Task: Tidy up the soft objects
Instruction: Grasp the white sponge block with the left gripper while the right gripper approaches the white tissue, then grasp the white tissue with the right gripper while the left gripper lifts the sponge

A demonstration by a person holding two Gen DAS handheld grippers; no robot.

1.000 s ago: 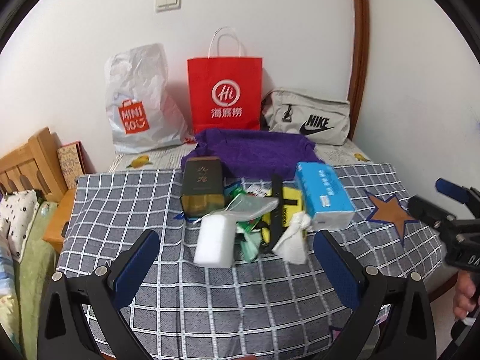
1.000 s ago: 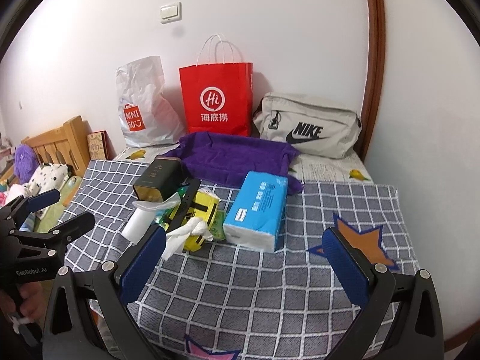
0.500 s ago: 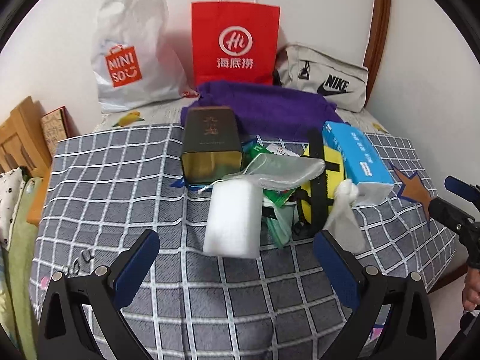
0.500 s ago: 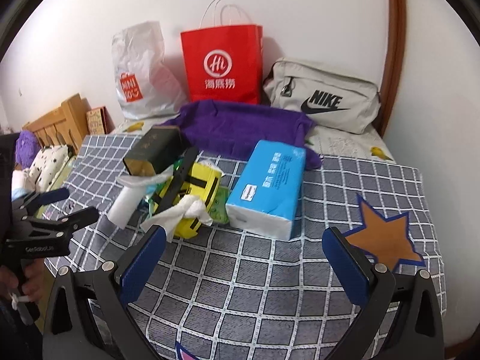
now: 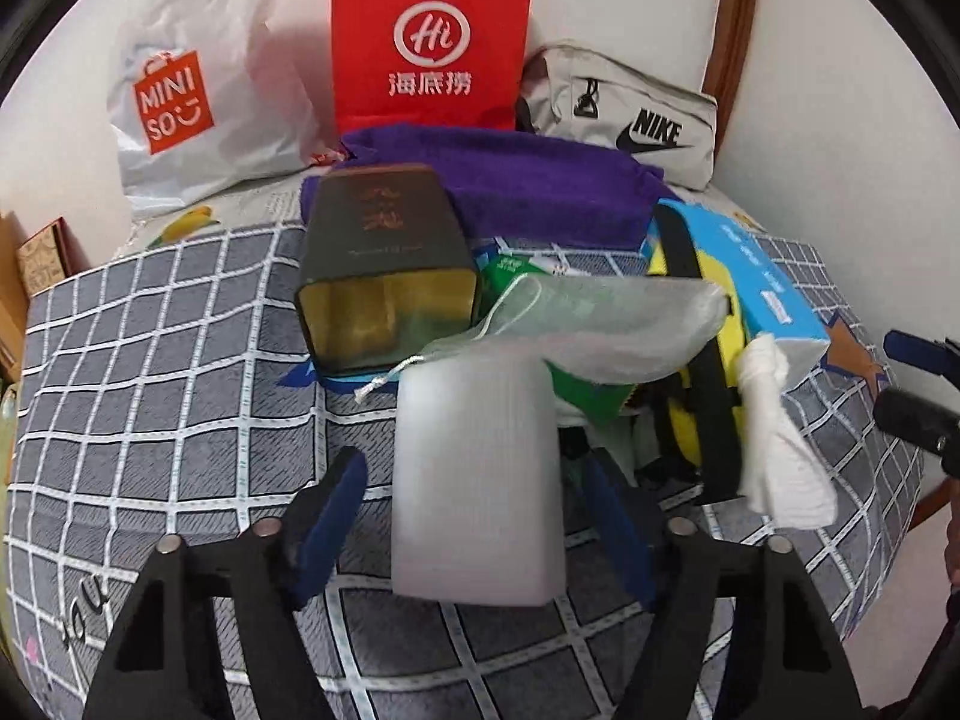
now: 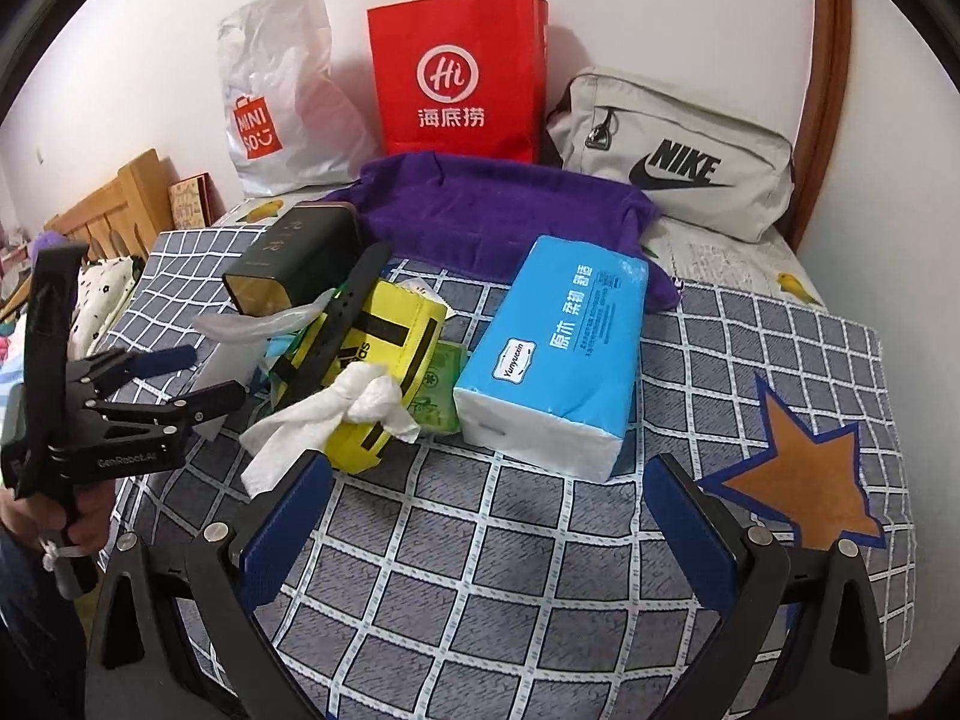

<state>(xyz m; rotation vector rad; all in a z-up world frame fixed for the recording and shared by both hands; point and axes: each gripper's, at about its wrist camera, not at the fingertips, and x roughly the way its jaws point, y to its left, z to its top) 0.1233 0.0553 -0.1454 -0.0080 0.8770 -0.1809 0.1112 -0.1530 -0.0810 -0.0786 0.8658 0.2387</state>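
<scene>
foam block (image 5: 477,480) hides whether left gripper (image 5: 474,516) fingers touch it; right gripper (image 6: 489,516) gapes wide.

White sponge block (image 5: 477,480) hides the left gripper (image 5: 474,516) inner pad faces; contact cannot be told. Its near end is blurred. Mesh pouch (image 5: 600,324) covers part of the green packet (image 5: 585,387). Red paper bag (image 5: 429,36) handles are cut off at the top edge. Tin (image 5: 384,264) lettering is blurred, unreadable.
</scene>
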